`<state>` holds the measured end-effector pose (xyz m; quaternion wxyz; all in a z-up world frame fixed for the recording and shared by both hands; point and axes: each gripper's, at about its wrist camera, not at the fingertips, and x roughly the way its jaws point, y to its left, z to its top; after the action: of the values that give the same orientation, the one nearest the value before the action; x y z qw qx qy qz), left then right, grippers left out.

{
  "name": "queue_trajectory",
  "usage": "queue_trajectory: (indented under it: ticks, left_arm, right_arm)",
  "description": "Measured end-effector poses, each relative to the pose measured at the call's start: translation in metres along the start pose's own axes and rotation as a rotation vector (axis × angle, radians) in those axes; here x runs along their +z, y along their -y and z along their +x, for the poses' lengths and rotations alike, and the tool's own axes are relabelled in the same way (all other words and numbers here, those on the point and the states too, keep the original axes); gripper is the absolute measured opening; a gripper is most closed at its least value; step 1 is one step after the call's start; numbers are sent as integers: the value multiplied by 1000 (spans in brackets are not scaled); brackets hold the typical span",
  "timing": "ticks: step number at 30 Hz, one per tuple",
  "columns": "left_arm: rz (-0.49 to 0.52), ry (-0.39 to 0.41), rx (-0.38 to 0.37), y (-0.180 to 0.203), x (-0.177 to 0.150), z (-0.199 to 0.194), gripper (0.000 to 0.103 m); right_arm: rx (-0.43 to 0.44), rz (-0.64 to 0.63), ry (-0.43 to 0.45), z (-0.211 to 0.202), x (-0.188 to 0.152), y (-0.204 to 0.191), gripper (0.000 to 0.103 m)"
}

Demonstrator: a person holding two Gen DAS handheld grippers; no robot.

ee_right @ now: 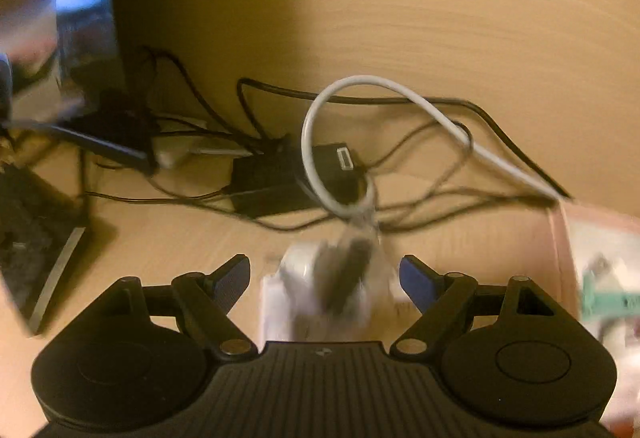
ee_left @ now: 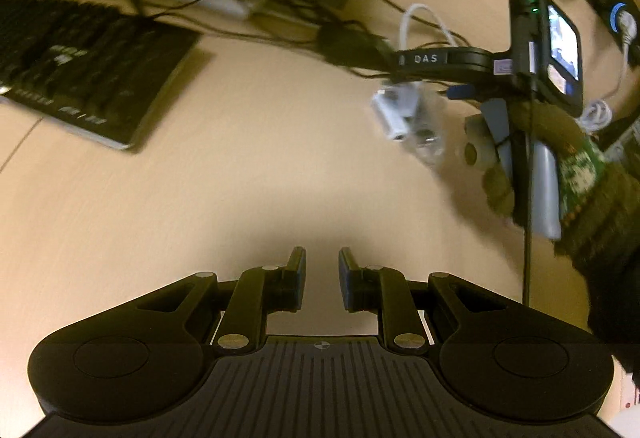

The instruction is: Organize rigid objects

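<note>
- Right tongs (ee_right: 325,280) gape wide around a small clear bag (ee_right: 334,278) with a white plug inside; left tongs (ee_left: 322,278) stand narrowly apart, empty.
- Bag looks light, slippery, crinkly; I would pinch the stiff plug through it.

- My left hand-held gripper (ee_left: 322,278) hangs over a bare stretch of bench (ee_left: 240,166), with nothing between its fingers.
- The keyboard (ee_left: 88,70) lies far left of it; the cables (ee_left: 280,10) run behind.
- My right hand-held gripper (ee_right: 325,280) is off to the right, with the adapter (ee_right: 320,290) between its parted fingers.
- Its cable (ee_right: 320,142) loops up and back over the hub (ee_right: 280,178).
- A box (ee_right: 568,262) sits right of the adapter.
</note>
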<state>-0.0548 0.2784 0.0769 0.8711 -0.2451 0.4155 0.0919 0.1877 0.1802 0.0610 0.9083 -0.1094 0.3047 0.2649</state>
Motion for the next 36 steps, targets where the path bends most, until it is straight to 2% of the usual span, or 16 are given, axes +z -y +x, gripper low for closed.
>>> queue_trajectory:
  ticks: [1, 3, 5, 6, 8, 10, 12, 14, 21, 24, 27, 29, 31, 36]
  left_arm:
    - [-7, -2, 7, -6, 0, -1, 19]
    - [-20, 0, 17, -15, 0, -3, 19]
    - [-32, 3, 20, -20, 2, -3, 19]
    - [-37, 2, 18, -22, 4, -1, 19]
    - [-34, -5, 8, -21, 7, 4, 19]
    - [-21, -15, -7, -18, 8, 8, 19]
    - [-6, -26, -26, -11, 10, 14, 19]
    - [5, -37, -45, -2, 11, 20, 19]
    - [82, -45, -111, 34, 9, 31, 19]
    - [96, -6, -124, 45, 18, 32, 19]
    - [101, 93, -115, 53, 39, 31, 19]
    - [105, 157, -102, 58, 57, 34, 19]
    - [117, 192, -84, 64, 77, 45, 19]
    - [148, 250, 44, 71, 123, 87, 19]
  right_arm:
    - [-24, 0, -12, 8, 1, 0, 82]
    - [-9, 27, -45, 20, 2, 4, 82]
    - [40, 75, -85, 24, -6, 11, 81]
    - [68, 97, -87, 24, -10, 13, 77]
    - [116, 122, -76, 15, -19, 17, 60]
    - [131, 115, -73, -2, -29, 16, 37]
    - [148, 109, -93, -14, -38, 17, 21]
    - [184, 116, -113, -29, -53, 20, 21]
    - [219, 115, -148, -92, -110, 30, 21]
    - [156, 117, -130, -120, -131, 43, 21]
    - [39, 88, -81, -142, -145, 60, 22]
    - [17, 109, -46, -159, -152, 72, 32]
    - [19, 139, -16, -173, -156, 83, 56]
    - [-11, 162, 15, -202, -173, 95, 59]
